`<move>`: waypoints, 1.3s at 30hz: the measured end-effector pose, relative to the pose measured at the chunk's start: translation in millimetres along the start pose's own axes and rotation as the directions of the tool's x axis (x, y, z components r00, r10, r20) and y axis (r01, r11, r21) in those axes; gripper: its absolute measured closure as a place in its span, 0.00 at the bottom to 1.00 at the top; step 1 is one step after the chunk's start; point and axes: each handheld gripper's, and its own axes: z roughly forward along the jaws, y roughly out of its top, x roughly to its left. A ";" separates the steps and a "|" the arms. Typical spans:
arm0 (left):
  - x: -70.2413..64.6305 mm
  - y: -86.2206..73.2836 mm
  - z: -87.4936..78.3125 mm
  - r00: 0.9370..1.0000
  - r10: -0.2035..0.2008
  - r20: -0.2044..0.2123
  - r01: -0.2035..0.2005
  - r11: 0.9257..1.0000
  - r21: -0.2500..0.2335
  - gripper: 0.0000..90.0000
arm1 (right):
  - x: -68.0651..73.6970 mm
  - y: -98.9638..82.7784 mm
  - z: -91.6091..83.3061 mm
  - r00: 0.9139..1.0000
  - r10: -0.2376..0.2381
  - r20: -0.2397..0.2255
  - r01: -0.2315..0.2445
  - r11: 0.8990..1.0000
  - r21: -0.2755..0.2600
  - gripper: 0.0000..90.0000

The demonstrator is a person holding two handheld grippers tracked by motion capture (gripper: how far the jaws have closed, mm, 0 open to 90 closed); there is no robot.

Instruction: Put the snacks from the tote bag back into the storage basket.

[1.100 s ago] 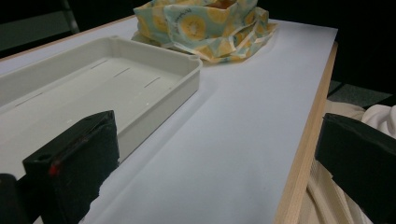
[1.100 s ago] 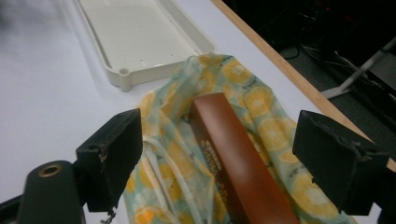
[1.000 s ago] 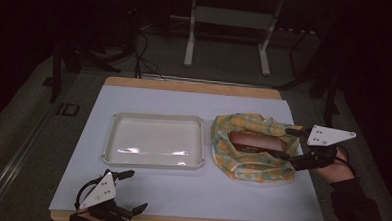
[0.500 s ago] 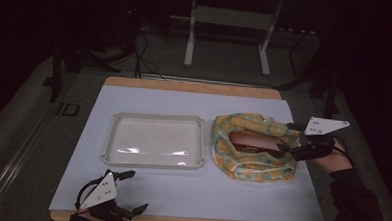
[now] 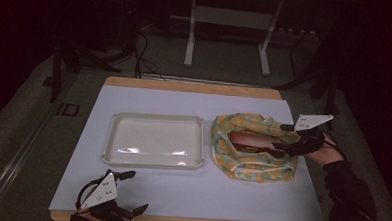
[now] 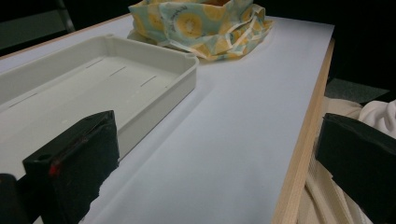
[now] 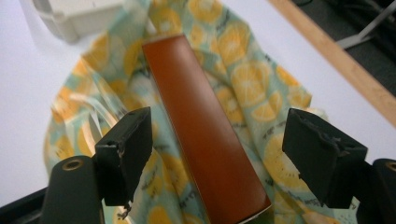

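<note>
Glossy red-brown box (image 7: 205, 140) on lemon-print cloth (image 7: 247, 70)

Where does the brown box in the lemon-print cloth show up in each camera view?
High view: the brown box lies right of centre, nested in the lemon-print cloth, at the right hand-held gripper.
Left gripper view: the box itself cannot be made out; the cloth bundle sits at the top.
Right gripper view: the box runs down the middle, between the open jaws.
Shared landmark: the white tray.

A wooden-edged desk (image 5: 195, 86) with a pale white top carries a shallow white rectangular plastic tray (image 5: 154, 140) and, just beside it, a yellow lemon-print cloth bag (image 5: 252, 143).
</note>
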 end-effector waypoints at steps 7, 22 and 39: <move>-0.3 -0.2 0.2 1.000 0.002 0.011 -0.002 1.000 -0.002 0.00 | -6.9 -5.4 17.9 1.000 -0.021 -0.017 0.022 0.996 0.086 0.31; -0.4 -0.7 -0.3 1.000 0.004 0.023 -0.004 1.000 -0.009 0.00 | -14.5 -15.6 45.2 0.998 -0.058 -0.035 0.064 0.971 0.229 0.31; -0.2 -1.6 -0.3 1.000 0.009 0.030 -0.008 1.000 -0.007 0.00 | -15.8 -10.1 65.2 0.989 -0.111 -0.097 0.140 0.911 0.388 0.34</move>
